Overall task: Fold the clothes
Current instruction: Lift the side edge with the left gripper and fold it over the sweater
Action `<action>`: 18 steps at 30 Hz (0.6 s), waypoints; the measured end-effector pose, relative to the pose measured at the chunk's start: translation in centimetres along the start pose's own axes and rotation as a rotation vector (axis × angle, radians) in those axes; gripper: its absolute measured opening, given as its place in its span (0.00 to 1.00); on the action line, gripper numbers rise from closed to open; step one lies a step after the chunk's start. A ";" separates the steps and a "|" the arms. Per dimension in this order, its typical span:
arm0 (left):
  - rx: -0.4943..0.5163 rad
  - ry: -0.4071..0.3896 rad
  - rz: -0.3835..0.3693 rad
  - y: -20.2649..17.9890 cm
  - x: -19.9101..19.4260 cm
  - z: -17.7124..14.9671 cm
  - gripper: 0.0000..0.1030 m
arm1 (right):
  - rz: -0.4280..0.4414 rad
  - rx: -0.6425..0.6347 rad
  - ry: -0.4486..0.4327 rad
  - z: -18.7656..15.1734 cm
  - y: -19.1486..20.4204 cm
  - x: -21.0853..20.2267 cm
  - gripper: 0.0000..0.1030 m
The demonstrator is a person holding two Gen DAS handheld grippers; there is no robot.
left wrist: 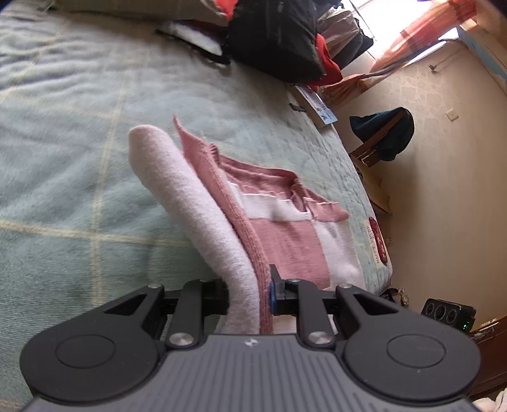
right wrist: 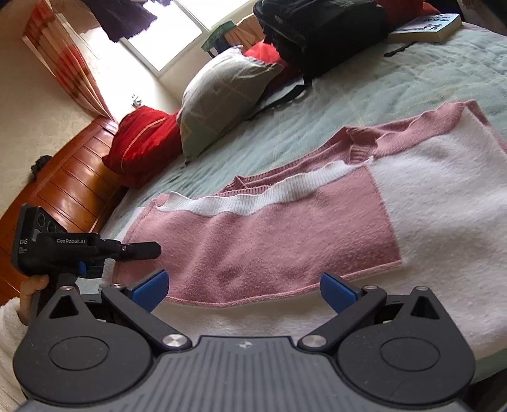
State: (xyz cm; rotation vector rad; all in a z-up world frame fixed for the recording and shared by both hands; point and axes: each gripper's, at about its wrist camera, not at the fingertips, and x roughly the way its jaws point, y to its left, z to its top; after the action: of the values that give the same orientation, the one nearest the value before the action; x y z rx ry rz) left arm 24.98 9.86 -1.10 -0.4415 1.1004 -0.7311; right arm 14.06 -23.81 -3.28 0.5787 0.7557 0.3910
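Note:
A pink and white knit sweater (right wrist: 285, 228) lies spread on the pale green bedspread (left wrist: 79, 158). My left gripper (left wrist: 250, 298) is shut on a folded edge of the sweater (left wrist: 240, 253), with pink and white layers raised between its fingers. It also shows in the right wrist view (right wrist: 139, 250) at the sweater's left end, held by a hand. My right gripper (right wrist: 244, 288) is open and empty, just above the sweater's near hem, blue pads (right wrist: 152, 285) wide apart.
A grey pillow (right wrist: 221, 95), a red bundle (right wrist: 142, 142) and a black backpack (right wrist: 317, 28) lie at the head of the bed. A book (right wrist: 427, 25) sits far right. A wooden headboard (right wrist: 57, 190) stands left. A chair with dark clothing (left wrist: 383, 133) stands beside the bed.

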 end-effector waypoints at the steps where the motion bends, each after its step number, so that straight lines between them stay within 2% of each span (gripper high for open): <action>1: 0.006 -0.002 0.003 -0.6 0.0 0.1 0.18 | 0.004 0.001 -0.009 0.0 -0.2 -0.4 1.00; 11: 0.062 -0.010 0.022 -7.3 0.8 1.1 0.19 | 0.037 0.010 -0.098 0.5 -3.0 -4.3 1.00; 18: 0.114 0.002 0.004 -11.8 2.9 2.3 0.19 | 0.033 -0.005 -0.135 0.3 -5.2 -7.0 1.00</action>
State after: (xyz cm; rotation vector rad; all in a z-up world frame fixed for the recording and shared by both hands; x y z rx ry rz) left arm 24.13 -0.43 5.66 -0.3415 1.0557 -0.7866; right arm 10.22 -31.61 -2.59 0.6078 0.6162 0.3805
